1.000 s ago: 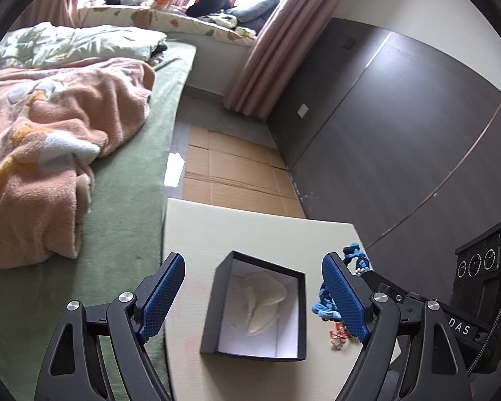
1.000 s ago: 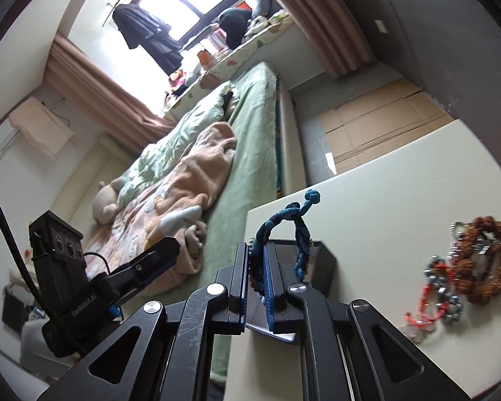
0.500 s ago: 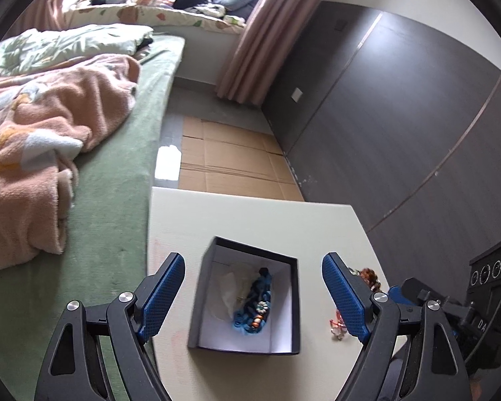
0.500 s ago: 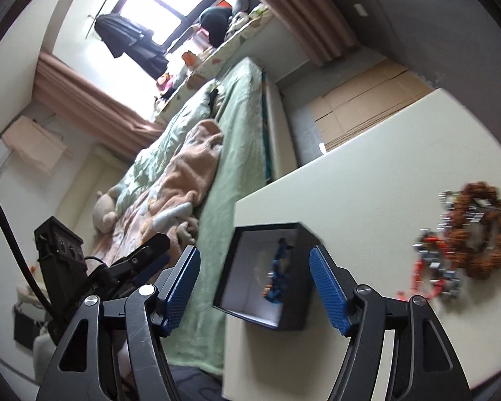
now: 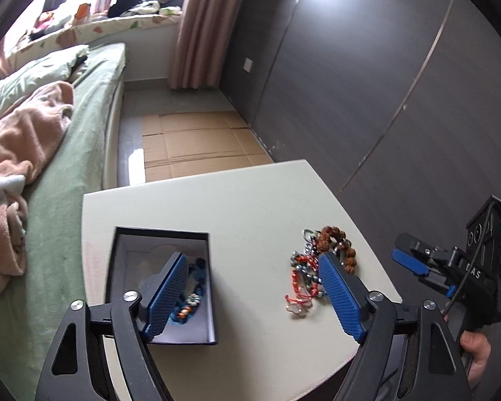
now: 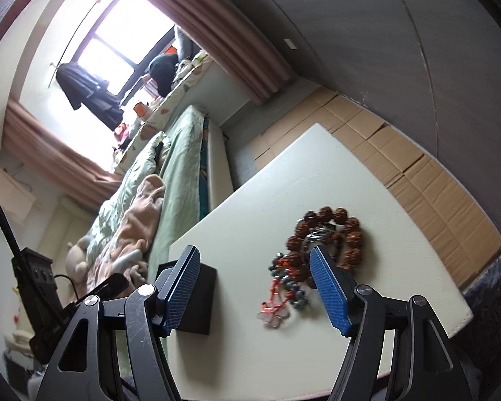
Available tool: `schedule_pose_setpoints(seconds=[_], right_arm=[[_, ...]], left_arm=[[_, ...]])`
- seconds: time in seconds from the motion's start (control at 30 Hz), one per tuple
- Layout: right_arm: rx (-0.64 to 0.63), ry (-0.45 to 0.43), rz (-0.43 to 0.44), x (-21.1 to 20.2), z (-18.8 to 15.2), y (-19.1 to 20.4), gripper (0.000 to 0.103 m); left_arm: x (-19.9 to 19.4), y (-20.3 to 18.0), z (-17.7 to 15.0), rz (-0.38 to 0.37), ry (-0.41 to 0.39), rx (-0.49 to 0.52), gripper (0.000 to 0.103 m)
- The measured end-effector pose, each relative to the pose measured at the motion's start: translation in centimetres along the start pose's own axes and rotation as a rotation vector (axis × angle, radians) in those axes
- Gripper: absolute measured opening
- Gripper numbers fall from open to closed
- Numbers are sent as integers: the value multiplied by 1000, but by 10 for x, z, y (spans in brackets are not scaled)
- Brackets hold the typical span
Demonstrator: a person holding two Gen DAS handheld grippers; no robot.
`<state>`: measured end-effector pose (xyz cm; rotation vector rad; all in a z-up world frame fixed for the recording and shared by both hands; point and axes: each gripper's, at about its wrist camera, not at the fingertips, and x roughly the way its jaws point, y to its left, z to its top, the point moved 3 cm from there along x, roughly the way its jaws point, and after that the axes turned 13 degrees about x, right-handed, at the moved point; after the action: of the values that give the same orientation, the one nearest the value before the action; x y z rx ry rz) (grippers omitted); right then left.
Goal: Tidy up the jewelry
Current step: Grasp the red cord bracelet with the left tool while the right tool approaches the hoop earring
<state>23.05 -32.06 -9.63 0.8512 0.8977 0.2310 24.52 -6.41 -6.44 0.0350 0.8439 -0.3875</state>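
An open black box (image 5: pixel 130 240) with a white lining sits on the pale table (image 5: pixel 237 207). A blue braided bracelet (image 5: pixel 192 295) lies inside it. A pile of jewelry lies to its right: a brown bead bracelet (image 5: pixel 337 237) and a red-and-grey beaded piece (image 5: pixel 302 280). My left gripper (image 5: pixel 250 290) is open and empty above the table, between box and pile. My right gripper (image 6: pixel 255 284) is open and empty, hovering before the brown bracelet (image 6: pixel 327 230) and red-and-grey piece (image 6: pixel 284 284); the box (image 6: pixel 197 300) is at its left finger.
A bed with a green cover and pink blanket (image 5: pixel 26 133) runs along the table's left side. A dark panelled wall (image 5: pixel 384 83) is on the right. Flattened cardboard (image 5: pixel 197 143) covers the floor beyond the table. The right gripper's body (image 5: pixel 457 270) shows at the table's right edge.
My right gripper opened and let the blue bracelet drop into the box, then swung right to face the jewelry pile. My left gripper also turned right, toward the pile.
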Motion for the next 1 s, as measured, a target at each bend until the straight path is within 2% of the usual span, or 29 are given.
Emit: schedule_pose_setpoints(seconds=[0.3,0.47,0.6,0.8,0.97,1.0], right_arm=[[56,12,21,8,5,-38,69],[80,32,35,21,5,-57,69],[97,61,44,31,5,-71,69],[92,76,48,32,7,-83,69],[131,90,66,32,9,-95,69],[136,92,69,32,9,-95,69]], left_arm=[[36,-41,-9,9,107,83,64],[58,-65,-20,19,158,168,62],[79,-83,-29,22,213,239,52],[103,-99,-36,46,251,301,51],[126,-103,-42,74,289,352,37],[128,-103,-43,82,293,361,26]])
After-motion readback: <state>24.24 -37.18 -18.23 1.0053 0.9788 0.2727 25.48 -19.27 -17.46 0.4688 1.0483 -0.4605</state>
